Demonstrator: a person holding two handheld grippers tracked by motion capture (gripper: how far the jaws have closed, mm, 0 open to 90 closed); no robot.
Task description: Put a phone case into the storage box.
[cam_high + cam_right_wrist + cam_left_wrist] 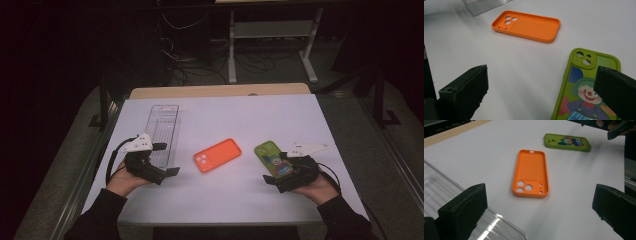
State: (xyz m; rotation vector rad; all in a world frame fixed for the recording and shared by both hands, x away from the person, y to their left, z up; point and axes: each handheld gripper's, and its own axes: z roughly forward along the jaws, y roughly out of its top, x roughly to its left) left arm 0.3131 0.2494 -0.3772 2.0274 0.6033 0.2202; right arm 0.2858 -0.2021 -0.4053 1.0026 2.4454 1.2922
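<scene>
A white-topped table (280, 120) carried a flat orange silicone phone case (218, 155), a green clown-printed phone case (270, 156) and a long clear plastic tray (163, 131).

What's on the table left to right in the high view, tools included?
Left tool → clear tray → orange phone case → green phone case → right tool.

We hold a tool in each hand, forearms coming in low over the near edge of the table (220, 207). Our left tool (167, 159) sits by the table's left side, jaws spread wide with nothing between them. Our right tool (272, 172) sits by the table's right side, jaws likewise wide apart and gripping nothing. Dark sleeves cover both wrists.
</scene>
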